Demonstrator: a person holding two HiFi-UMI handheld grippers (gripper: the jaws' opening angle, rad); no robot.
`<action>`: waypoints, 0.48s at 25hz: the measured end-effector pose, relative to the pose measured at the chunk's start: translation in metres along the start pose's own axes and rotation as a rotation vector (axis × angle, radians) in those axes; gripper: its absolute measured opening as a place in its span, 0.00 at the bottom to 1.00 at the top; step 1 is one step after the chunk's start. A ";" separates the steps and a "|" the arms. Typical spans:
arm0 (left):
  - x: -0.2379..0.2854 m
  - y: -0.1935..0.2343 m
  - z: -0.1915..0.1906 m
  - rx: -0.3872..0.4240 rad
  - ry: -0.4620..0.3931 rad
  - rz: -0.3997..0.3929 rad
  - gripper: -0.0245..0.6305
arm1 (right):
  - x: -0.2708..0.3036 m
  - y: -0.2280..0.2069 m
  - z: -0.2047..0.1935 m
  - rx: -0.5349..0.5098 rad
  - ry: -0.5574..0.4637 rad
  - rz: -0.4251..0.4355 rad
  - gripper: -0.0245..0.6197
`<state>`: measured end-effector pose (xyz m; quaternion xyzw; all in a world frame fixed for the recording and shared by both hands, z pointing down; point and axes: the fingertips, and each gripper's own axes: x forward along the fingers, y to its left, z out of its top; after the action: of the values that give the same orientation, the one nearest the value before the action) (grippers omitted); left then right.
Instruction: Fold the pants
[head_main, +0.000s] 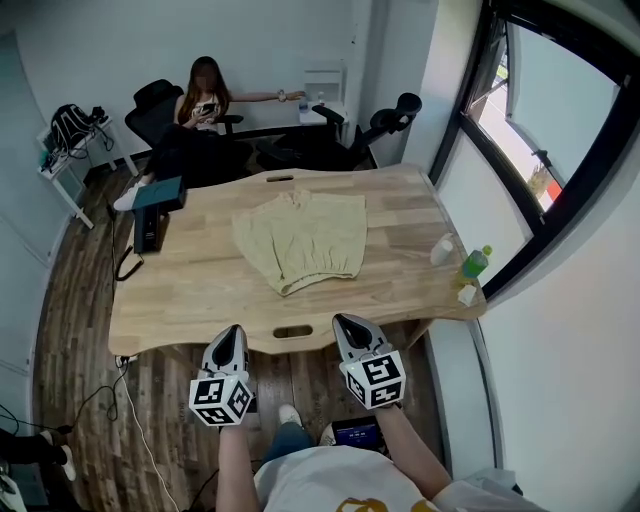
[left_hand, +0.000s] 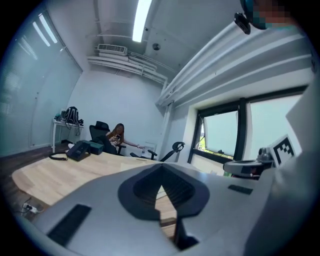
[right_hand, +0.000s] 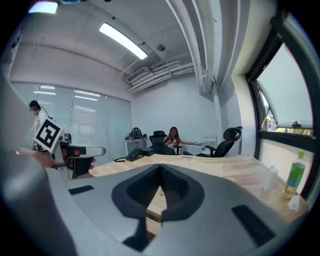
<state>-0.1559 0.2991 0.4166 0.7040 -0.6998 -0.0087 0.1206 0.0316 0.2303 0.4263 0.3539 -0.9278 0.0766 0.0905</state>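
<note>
You hold your left gripper (head_main: 233, 332) and right gripper (head_main: 346, 322) side by side, forearms (head_main: 232, 462) extended forward, both tilted slightly downward, each with jaws pressed together on nothing.

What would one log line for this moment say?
beige pants: spread on table, untouched | left tongs: shut, empty | right tongs: shut, empty

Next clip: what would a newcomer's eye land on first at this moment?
The beige pants lie flat in the middle of the wooden table, with nothing touching them. The left gripper and the right gripper hover shut and empty at the table's near edge, short of the cloth. A green bottle stands at the table's right edge, and a seated person is beyond the far side.
</note>
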 end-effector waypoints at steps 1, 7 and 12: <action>0.002 0.001 0.000 0.018 0.004 0.004 0.05 | 0.004 0.000 0.001 0.001 -0.001 0.003 0.05; 0.029 0.015 0.005 -0.002 -0.012 -0.018 0.05 | 0.035 -0.006 -0.001 -0.007 0.019 0.010 0.05; 0.074 0.039 0.011 -0.011 -0.011 -0.033 0.05 | 0.079 -0.020 -0.002 -0.021 0.045 0.002 0.05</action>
<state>-0.1944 0.2249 0.4245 0.7147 -0.6887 -0.0185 0.1205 -0.0126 0.1651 0.4471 0.3503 -0.9266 0.0748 0.1148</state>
